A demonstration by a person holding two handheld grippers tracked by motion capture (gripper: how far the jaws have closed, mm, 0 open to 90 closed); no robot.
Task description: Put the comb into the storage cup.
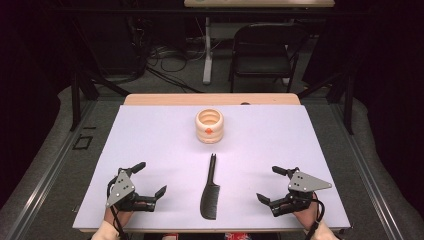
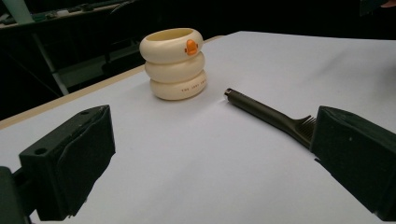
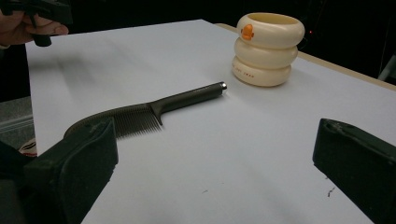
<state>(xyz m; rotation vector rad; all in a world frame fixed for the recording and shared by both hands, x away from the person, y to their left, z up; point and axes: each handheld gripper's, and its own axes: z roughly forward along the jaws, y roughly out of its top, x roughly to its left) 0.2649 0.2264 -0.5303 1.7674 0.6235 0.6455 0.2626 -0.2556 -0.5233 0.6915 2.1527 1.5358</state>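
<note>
A pale lilac-white sheet (image 1: 280, 150) covers most of a wooden tabletop (image 1: 210, 99), whose bare light-wood strip shows along the far edge. A small dark object (image 1: 244, 104), too small to identify, lies on that strip. Beyond the table stands a black folding chair (image 1: 265, 47), empty and facing the table. To its left rises the white leg (image 1: 207, 50) of a second table (image 1: 260, 3). Dark cables (image 1: 170, 55) lie tangled on the grey floor (image 1: 50, 165) near that leg. A black tape square (image 1: 82, 143) marks the floor left of the table. Black stand legs (image 1: 76, 95) flank both sides, against dark surroundings.
</note>
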